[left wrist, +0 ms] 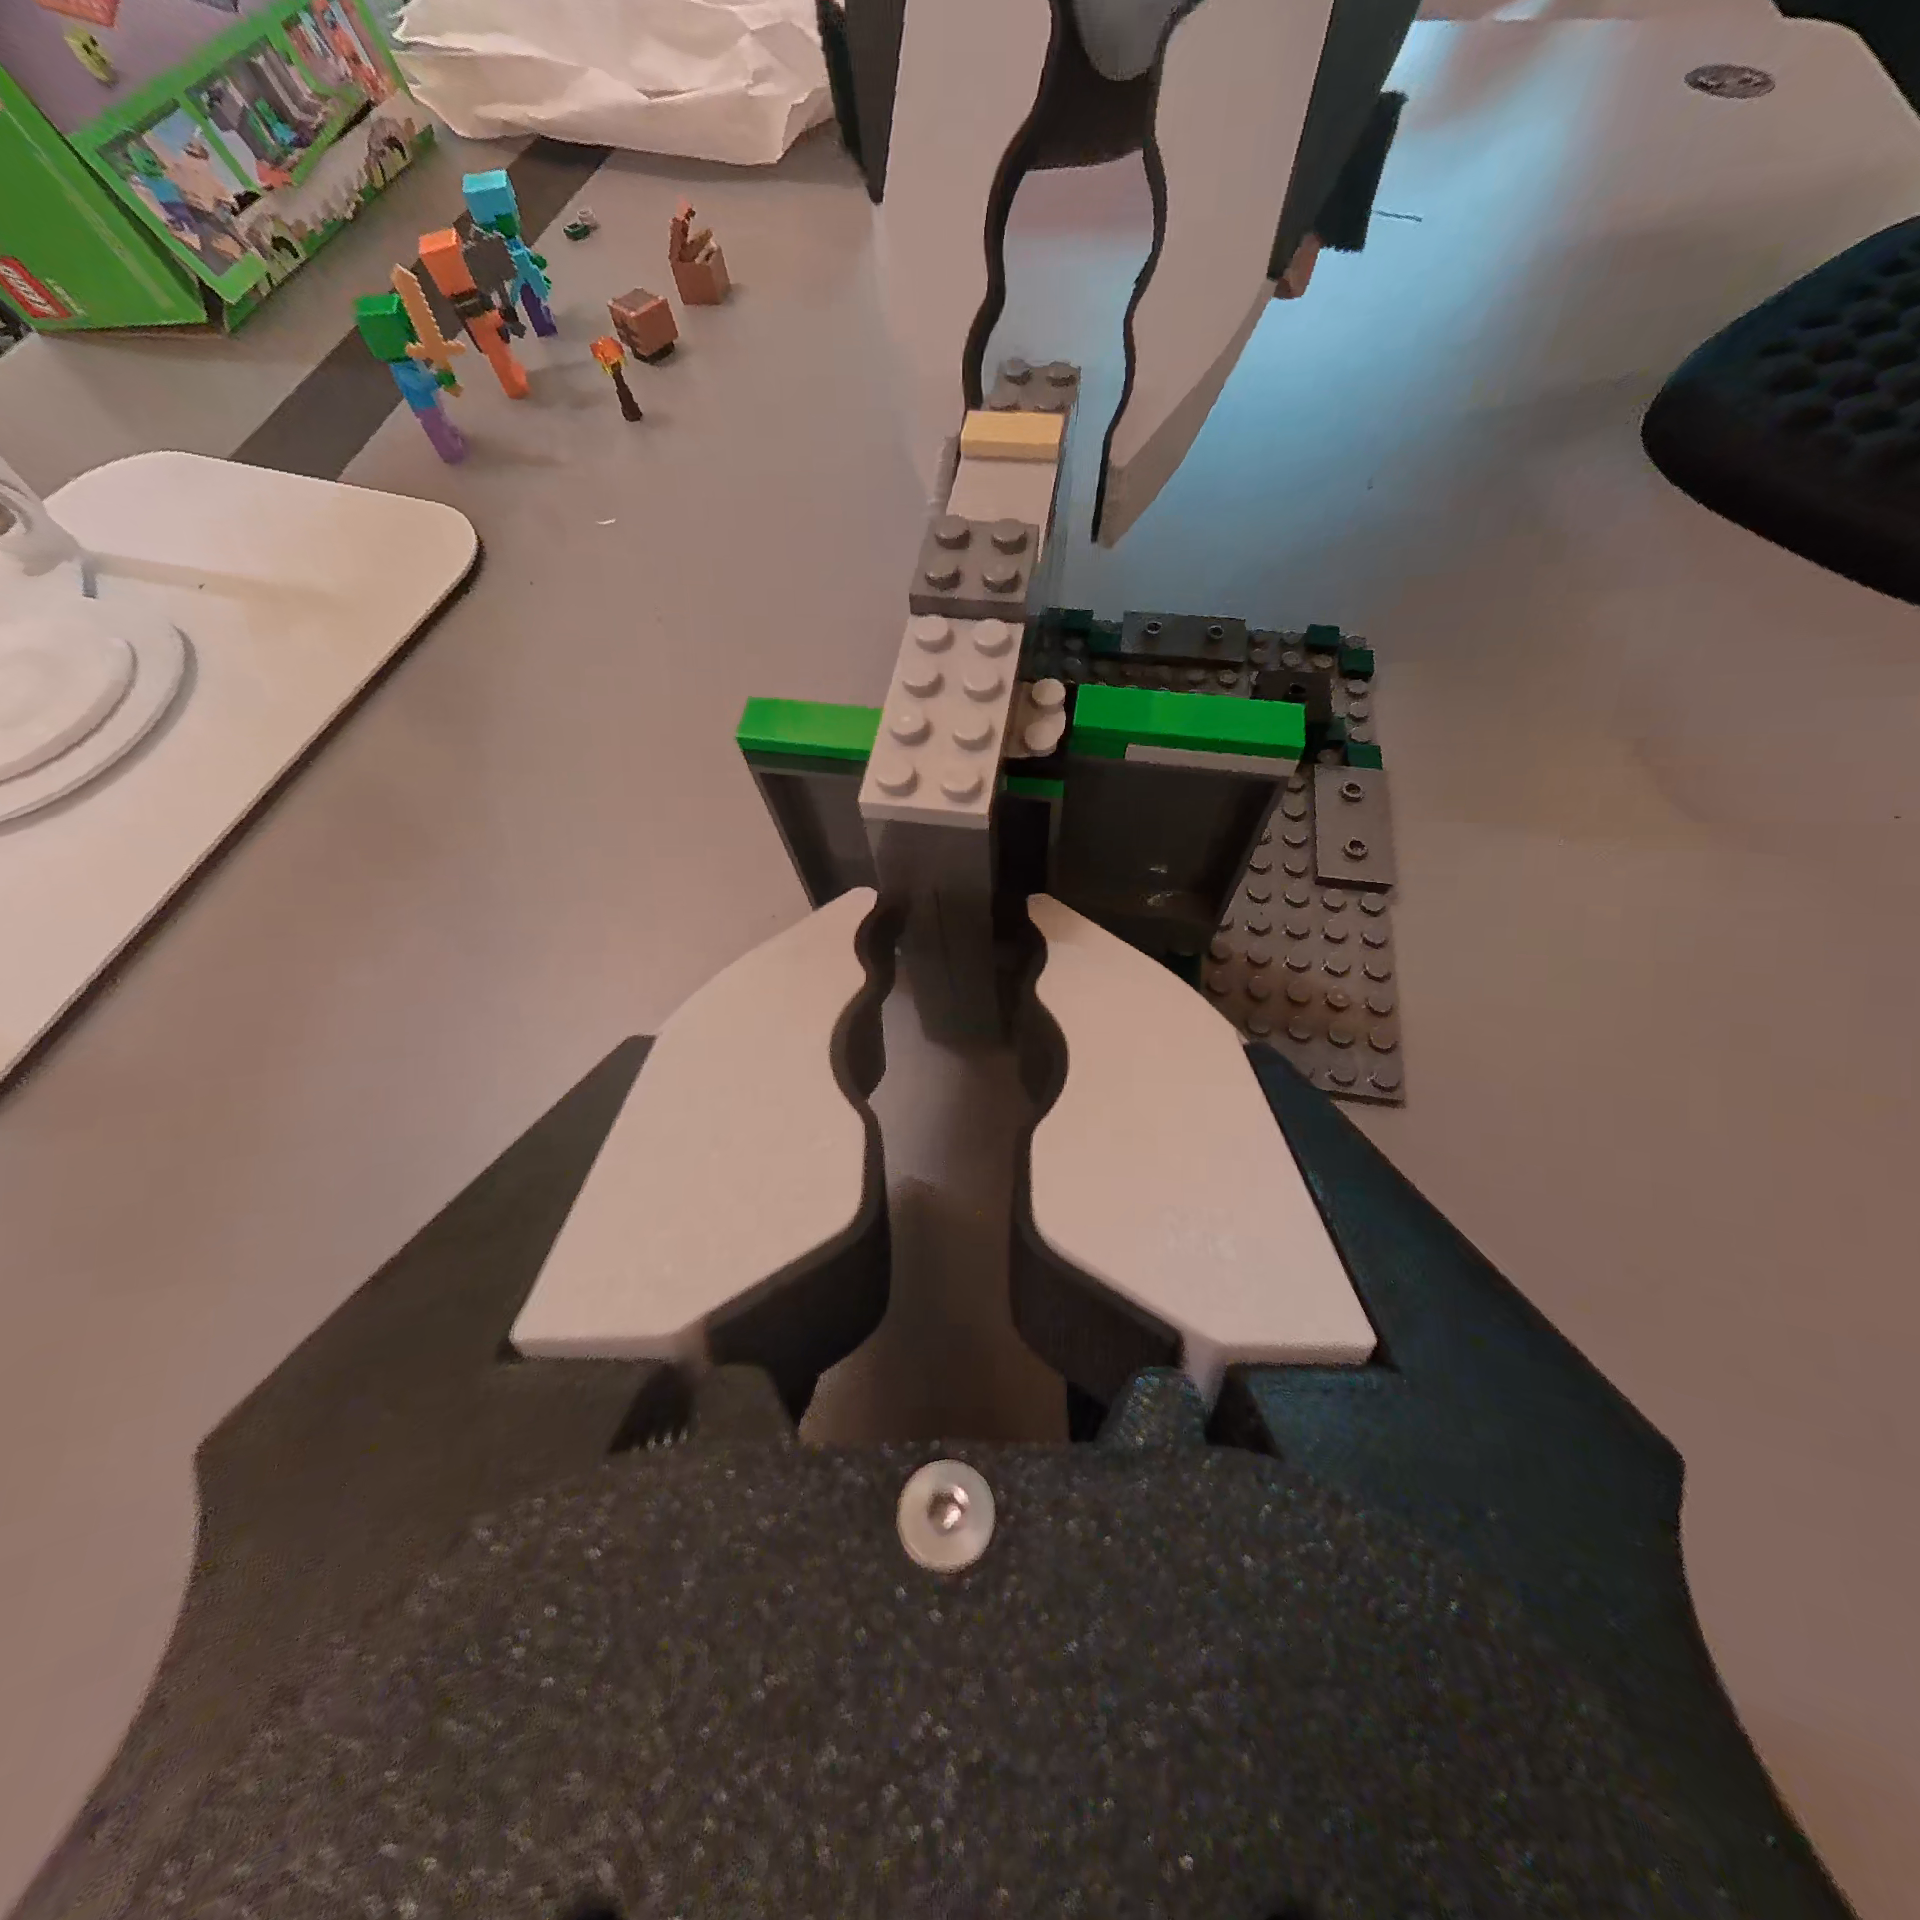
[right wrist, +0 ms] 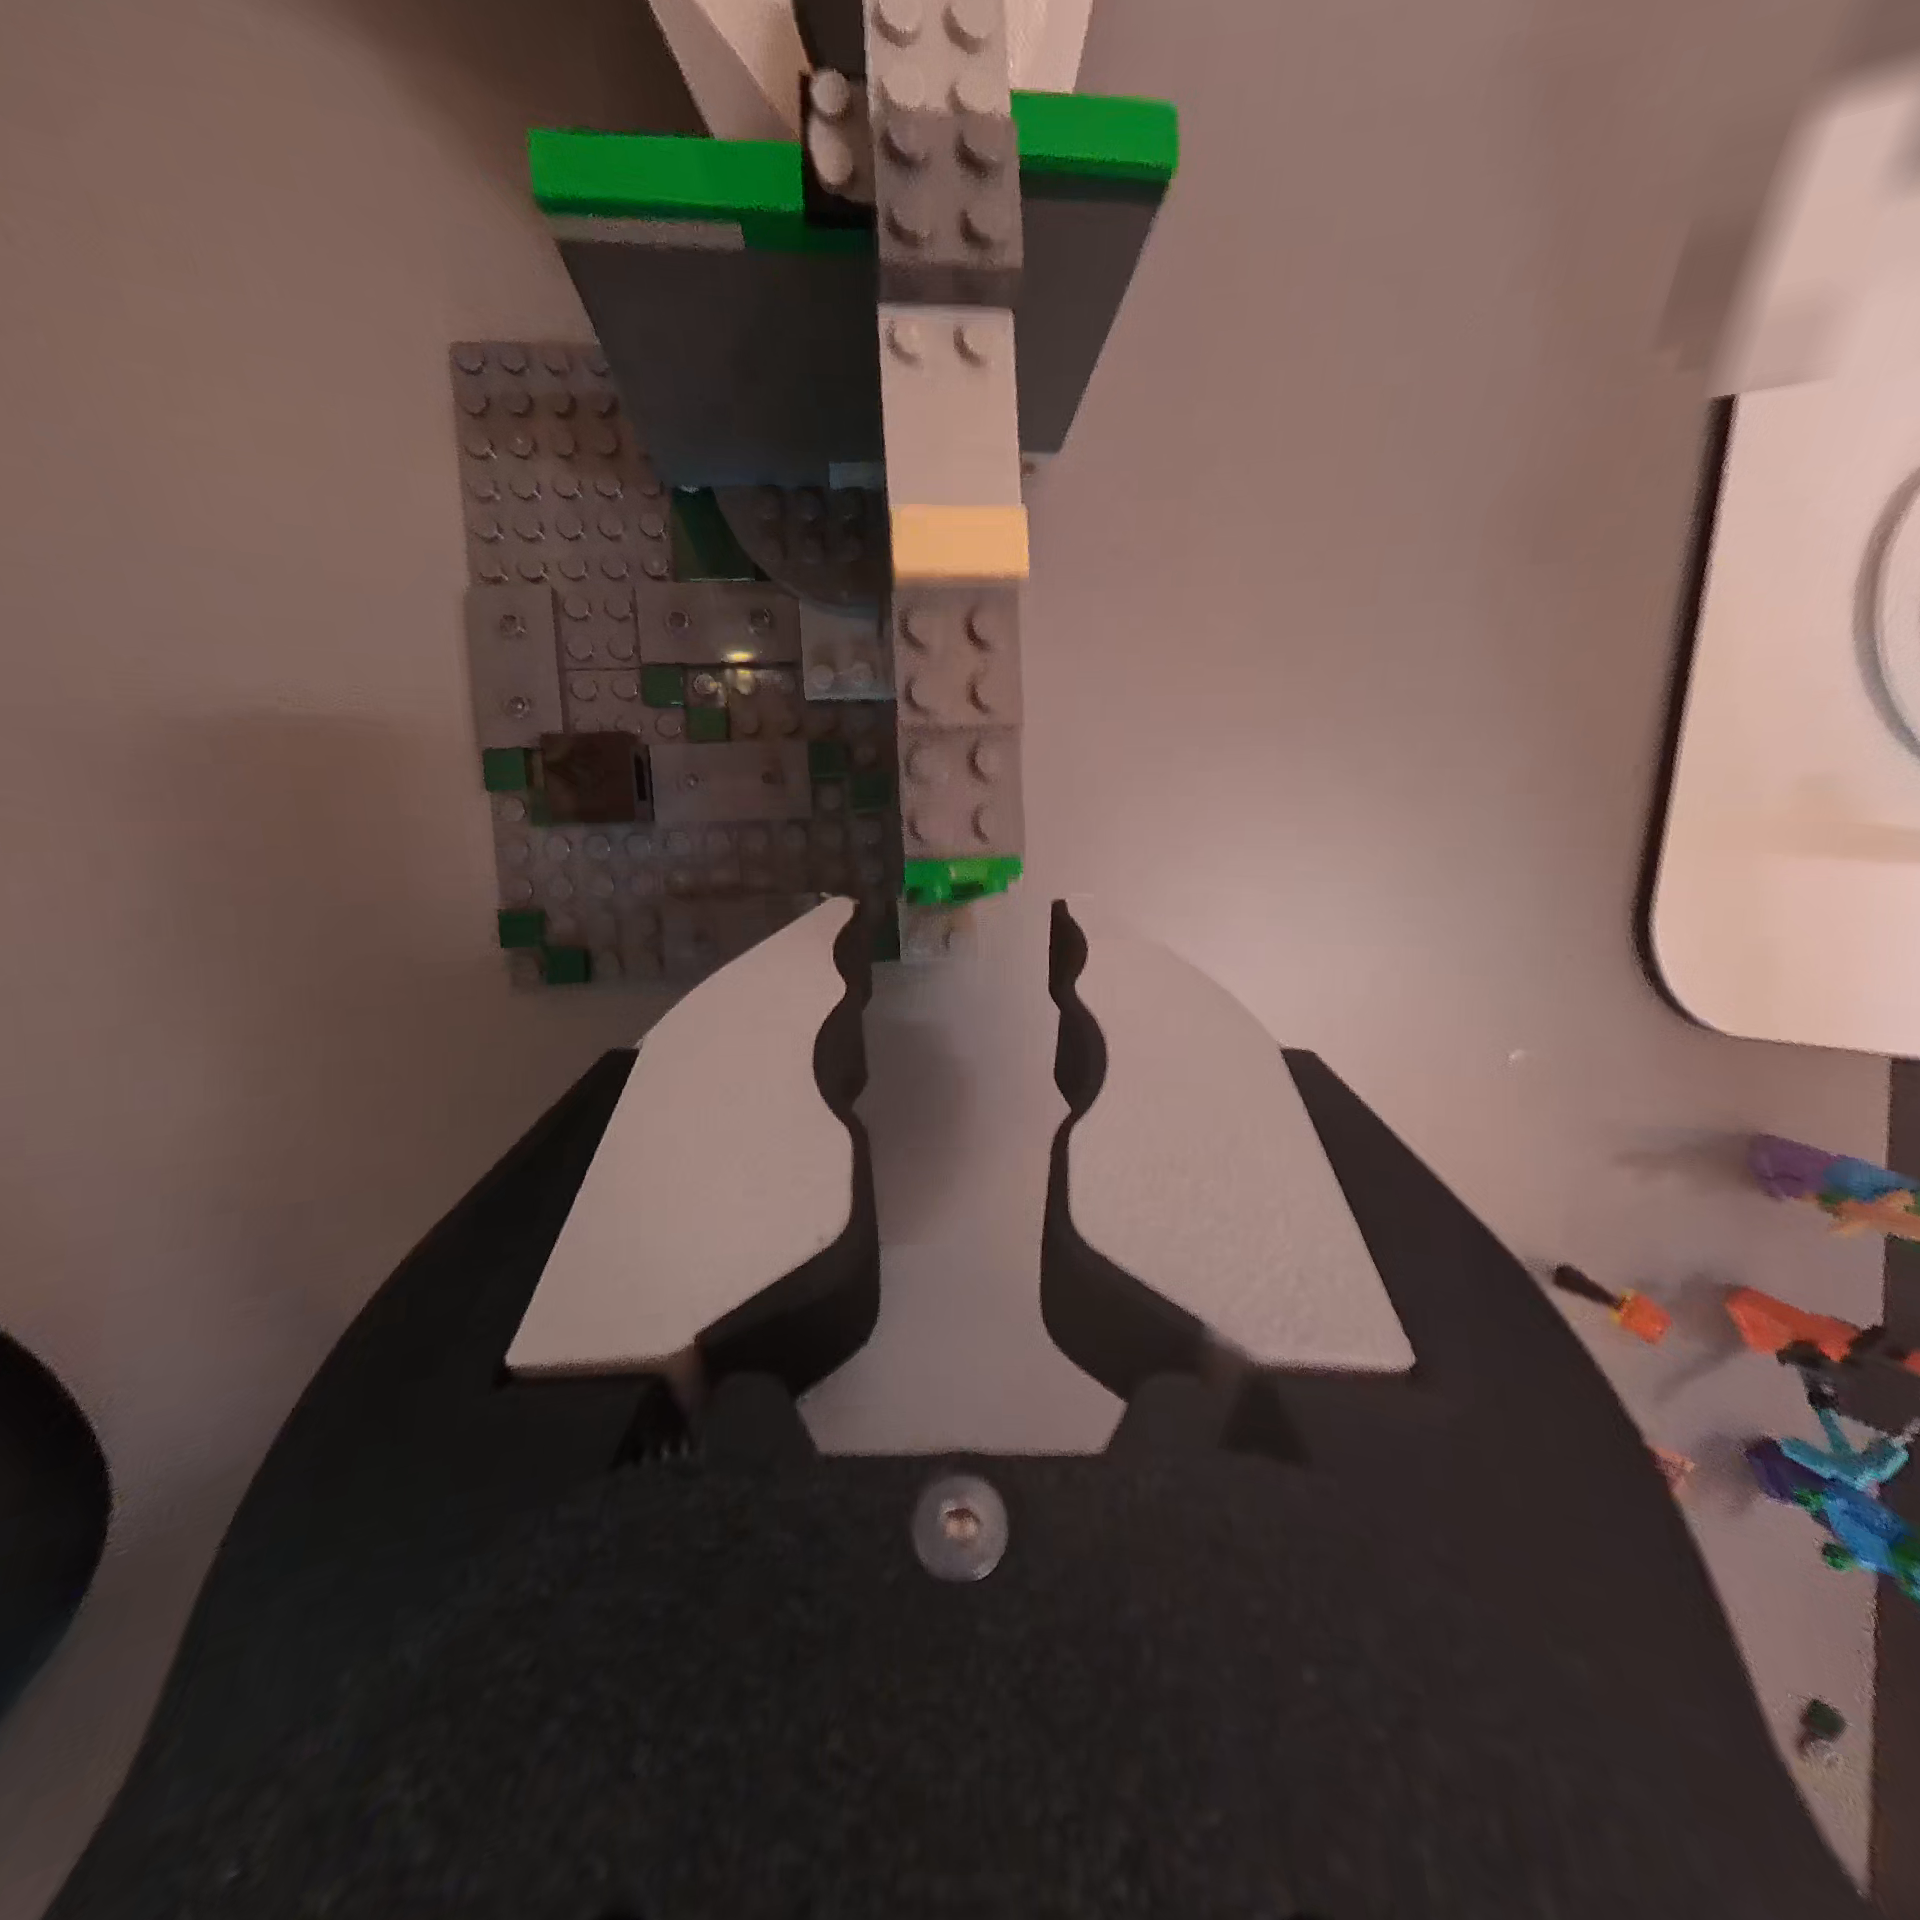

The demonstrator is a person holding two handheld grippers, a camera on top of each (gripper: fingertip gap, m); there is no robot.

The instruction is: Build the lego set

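Observation:
A Lego build stands on a dark grey studded baseplate [left wrist: 1320,987] [right wrist: 561,499]. A long grey wall [left wrist: 951,727] [right wrist: 951,416] with a tan tile [left wrist: 1013,434] [right wrist: 958,540] on top runs across it, crossed by a dark panel topped with green tiles [left wrist: 1184,717] [right wrist: 665,171]. My left gripper [left wrist: 951,914] is shut on the near end of the grey wall. My right gripper [right wrist: 954,914] is open, and its tips sit at the wall's other end by a small green piece [right wrist: 956,878]. In the left wrist view the right gripper [left wrist: 1039,468] straddles that far end.
Several minifigures [left wrist: 457,312] [right wrist: 1849,1351] and small loose parts stand at the side on the grey table. A green Lego box [left wrist: 156,177] and crumpled white paper [left wrist: 623,73] lie behind them. A white stand base [left wrist: 208,603] [right wrist: 1818,727] and a black mesh chair [left wrist: 1808,416] flank the build.

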